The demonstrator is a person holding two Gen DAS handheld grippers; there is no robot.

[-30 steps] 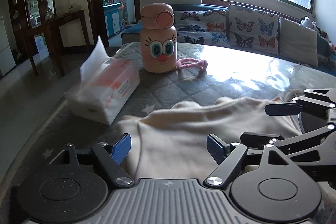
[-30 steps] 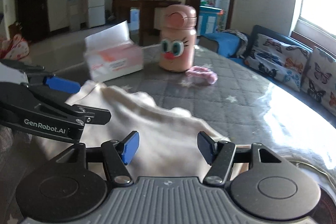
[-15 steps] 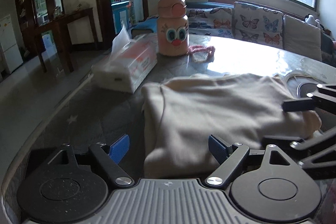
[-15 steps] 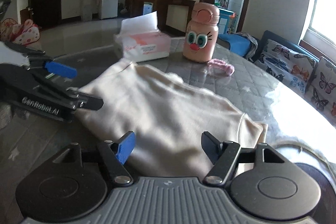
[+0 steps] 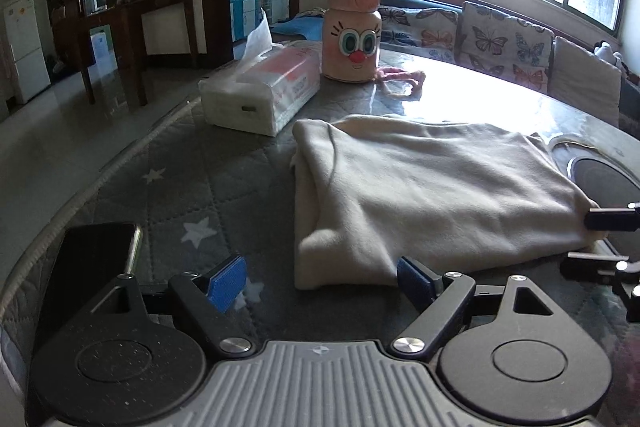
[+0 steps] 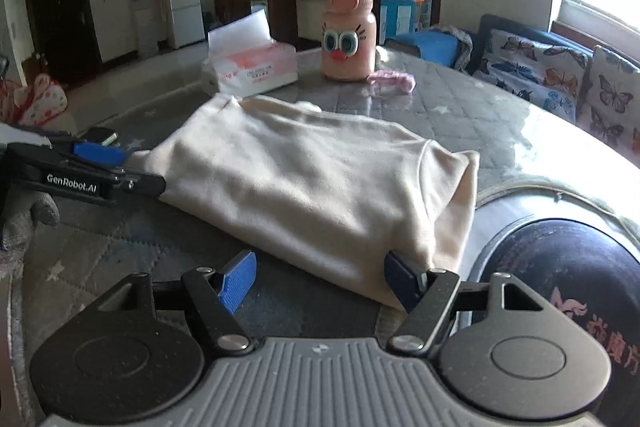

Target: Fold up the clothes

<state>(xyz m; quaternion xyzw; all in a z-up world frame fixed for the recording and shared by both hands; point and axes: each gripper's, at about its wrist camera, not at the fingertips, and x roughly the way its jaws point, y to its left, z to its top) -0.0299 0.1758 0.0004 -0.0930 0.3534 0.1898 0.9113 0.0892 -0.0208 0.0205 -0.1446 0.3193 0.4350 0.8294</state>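
A cream garment [image 5: 424, 187] lies folded into a flat rectangle on the grey quilted table cover [image 5: 180, 187]; it also shows in the right wrist view [image 6: 304, 183]. My left gripper [image 5: 320, 281] is open and empty, just in front of the garment's near left corner. My right gripper [image 6: 320, 277] is open and empty at the garment's near right corner; its right pad touches the hem. Each gripper shows at the edge of the other's view.
A tissue box [image 5: 264, 91], a pink cartoon bottle [image 5: 352, 31] and a pink cord [image 5: 400, 79] stand beyond the garment. A black phone [image 5: 92, 263] lies at the near left. A round dark cooktop [image 6: 560, 275] sits right of the garment. The table edge curves along the left.
Both grippers have pulled back toward me from over the garment. The garment, bunched a second ago, now lies flat and folded. Both stayed open.
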